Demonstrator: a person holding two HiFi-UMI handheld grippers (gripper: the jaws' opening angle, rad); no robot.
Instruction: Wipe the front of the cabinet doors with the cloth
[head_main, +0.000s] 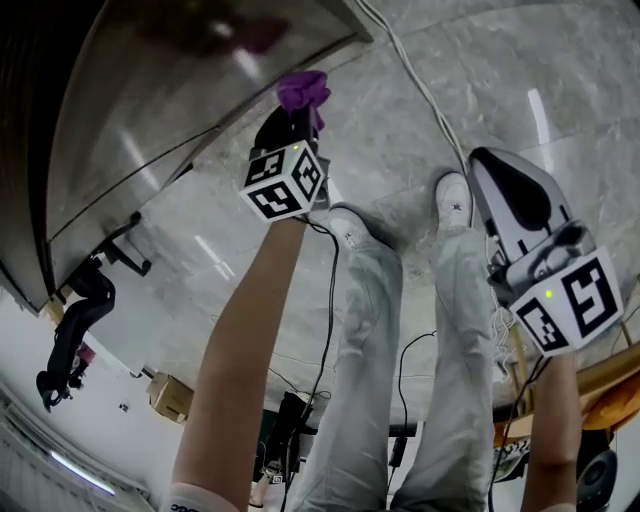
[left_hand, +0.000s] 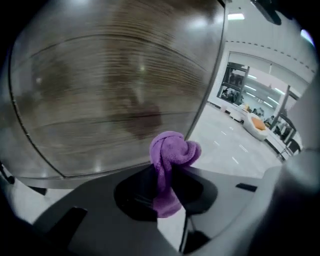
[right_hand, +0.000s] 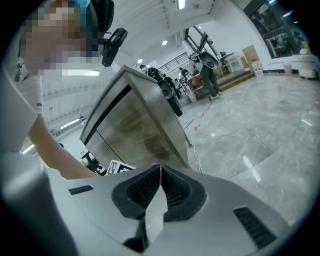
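Note:
The purple cloth (head_main: 303, 90) sticks out bunched from my left gripper (head_main: 295, 115), which is shut on it. It is held up close to the glossy wood-grain cabinet door (head_main: 170, 110). In the left gripper view the cloth (left_hand: 170, 155) rises between the dark jaws of the left gripper (left_hand: 167, 172), level with the lower right part of the door (left_hand: 110, 90); I cannot tell whether it touches. My right gripper (head_main: 485, 165) hangs off to the right over the floor, away from the cabinet (right_hand: 140, 125). In its own view the right gripper (right_hand: 160, 172) is shut with nothing in it.
A white cable (head_main: 420, 90) runs over the marble floor from the cabinet's corner. The person's white shoes (head_main: 350, 228) stand just right of the cabinet. A black stand (head_main: 75, 320) and a cardboard box (head_main: 170, 395) are at the left.

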